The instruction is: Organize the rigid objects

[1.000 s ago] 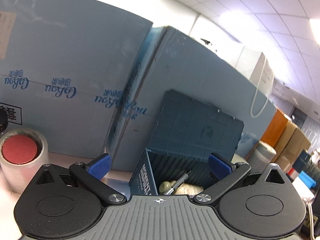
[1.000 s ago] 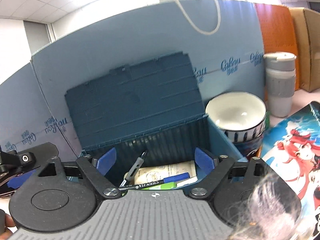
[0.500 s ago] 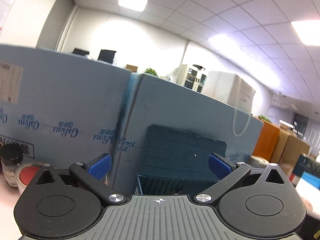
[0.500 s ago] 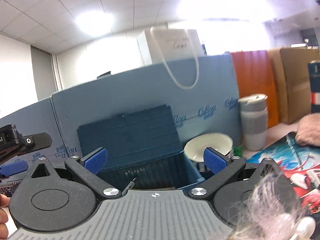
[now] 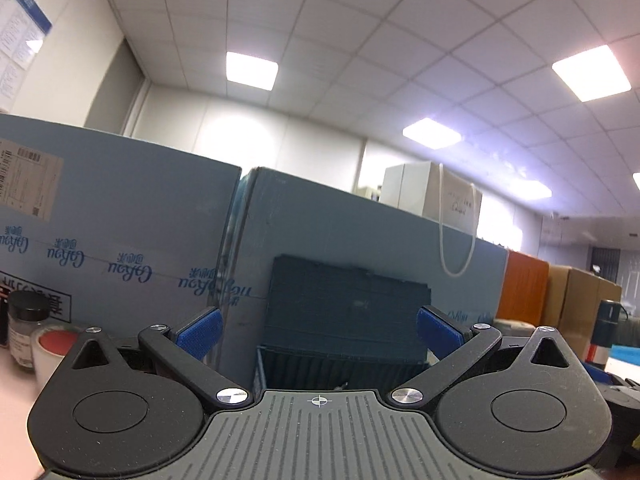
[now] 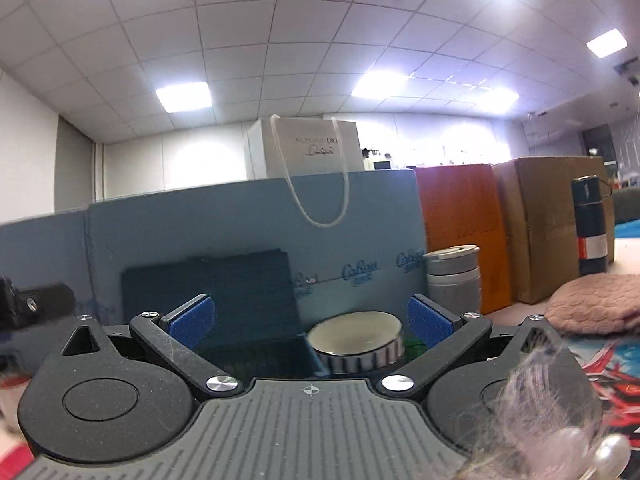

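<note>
Both grippers, left gripper and right gripper, gape empty before the open blue storage box; the white bowl beside it risks a knock.

Square light panels are glowing in a white grid ceiling. Pale walls are standing behind stacked blue cartons, with an orange box and brown cartons lining the bench's far edge.

Sitting in view: one open blue storage box, one bowl, two big blue cartons, one white paper bag, one grey cup, one dark flask.
</note>
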`<act>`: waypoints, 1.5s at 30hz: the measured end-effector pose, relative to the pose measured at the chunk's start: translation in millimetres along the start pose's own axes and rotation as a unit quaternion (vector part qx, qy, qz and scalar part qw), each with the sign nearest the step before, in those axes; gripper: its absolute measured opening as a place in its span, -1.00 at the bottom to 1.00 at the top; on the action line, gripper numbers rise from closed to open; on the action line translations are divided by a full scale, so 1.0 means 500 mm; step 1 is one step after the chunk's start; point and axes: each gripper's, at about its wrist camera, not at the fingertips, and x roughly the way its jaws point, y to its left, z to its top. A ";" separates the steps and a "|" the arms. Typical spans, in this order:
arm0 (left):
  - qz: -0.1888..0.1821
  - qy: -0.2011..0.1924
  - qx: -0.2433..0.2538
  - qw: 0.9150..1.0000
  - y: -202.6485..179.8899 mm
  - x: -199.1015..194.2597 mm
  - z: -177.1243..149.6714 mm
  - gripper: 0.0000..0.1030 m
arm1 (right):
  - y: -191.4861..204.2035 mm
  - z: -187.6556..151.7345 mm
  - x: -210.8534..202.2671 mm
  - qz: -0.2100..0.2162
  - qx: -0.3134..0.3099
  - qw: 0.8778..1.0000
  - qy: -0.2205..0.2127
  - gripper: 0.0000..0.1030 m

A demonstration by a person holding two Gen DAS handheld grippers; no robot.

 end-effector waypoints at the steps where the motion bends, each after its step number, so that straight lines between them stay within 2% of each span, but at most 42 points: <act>1: 0.005 -0.006 0.002 1.000 -0.001 0.001 -0.005 1.00 | -0.001 -0.006 0.005 -0.001 -0.006 1.000 0.002 1.00; 7: 0.008 -0.045 0.000 0.999 -0.006 0.002 -0.037 1.00 | 0.001 -0.044 -0.004 -0.013 -0.008 0.999 -0.043 1.00; 11: 0.014 -0.068 0.029 0.997 -0.015 0.001 -0.054 1.00 | 0.011 -0.052 -0.013 -0.012 -0.058 0.996 -0.067 1.00; 15: 0.024 -0.079 0.072 0.994 -0.036 -0.002 -0.069 1.00 | 0.005 -0.051 -0.014 0.000 -0.050 0.997 -0.063 1.00; 20: 0.043 -0.096 0.119 0.987 -0.063 -0.014 -0.083 1.00 | 0.001 -0.054 -0.013 -0.012 -0.043 0.998 -0.051 1.00; 29: 0.070 -0.086 0.110 0.988 -0.053 -0.008 -0.082 1.00 | 0.004 -0.053 -0.027 -0.010 -0.045 0.997 -0.067 1.00; 45: 0.068 -0.092 0.115 0.987 -0.055 -0.013 -0.085 1.00 | 0.000 -0.053 -0.027 -0.007 -0.040 0.997 -0.066 1.00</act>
